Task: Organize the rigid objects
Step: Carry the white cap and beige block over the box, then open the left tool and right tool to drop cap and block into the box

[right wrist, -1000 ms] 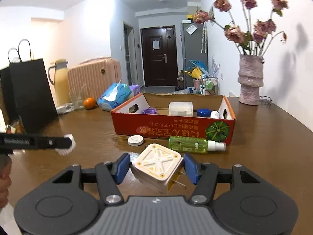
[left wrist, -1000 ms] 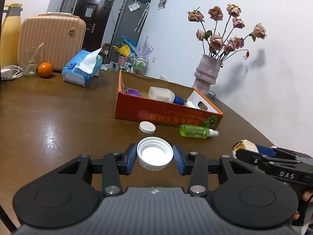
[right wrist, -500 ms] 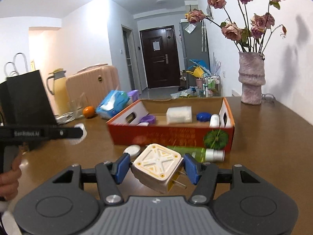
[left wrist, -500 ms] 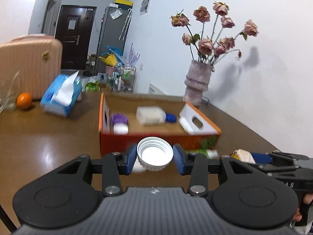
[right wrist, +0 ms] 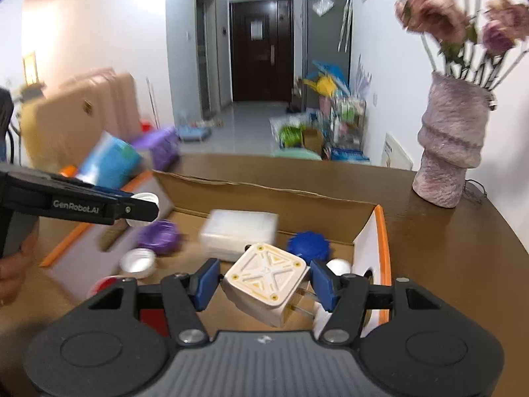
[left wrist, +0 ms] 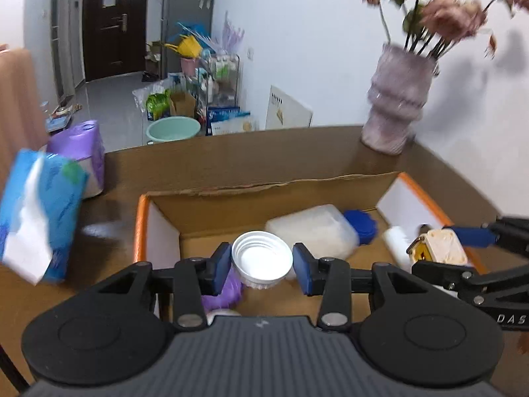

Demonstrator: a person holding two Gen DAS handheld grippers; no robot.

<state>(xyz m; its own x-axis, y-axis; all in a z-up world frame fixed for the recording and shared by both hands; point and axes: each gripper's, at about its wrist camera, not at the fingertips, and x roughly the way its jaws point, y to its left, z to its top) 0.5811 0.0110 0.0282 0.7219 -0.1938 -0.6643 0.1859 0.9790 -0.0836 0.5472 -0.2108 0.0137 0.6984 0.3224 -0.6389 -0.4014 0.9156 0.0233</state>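
My left gripper [left wrist: 262, 262] is shut on a white screw cap [left wrist: 262, 260], its hollow side facing the camera, held above the open orange cardboard box [left wrist: 141, 225]. My right gripper [right wrist: 264, 279] is shut on a cream square plug adapter [right wrist: 266, 279] with metal prongs, over the box's right half [right wrist: 380, 231]. In the box lie a translucent white container [left wrist: 312, 230], a blue lid [left wrist: 360, 223], a purple lid [right wrist: 160, 236] and a white cap [right wrist: 137, 261]. Each gripper shows in the other's view: the right one [left wrist: 439, 246], the left one [right wrist: 142, 205].
A ribbed pink vase [right wrist: 449, 147] with dried roses stands on the brown table behind the box's right end. A blue tissue pack [left wrist: 36, 211] and a purple pack [left wrist: 77, 152] lie left of the box. A pink suitcase [right wrist: 76, 115] stands further left.
Both grippers have travelled forward over the table with their loads and now hang above the box interior. The green bottle and loose white lid in front of the box have dropped out of view.
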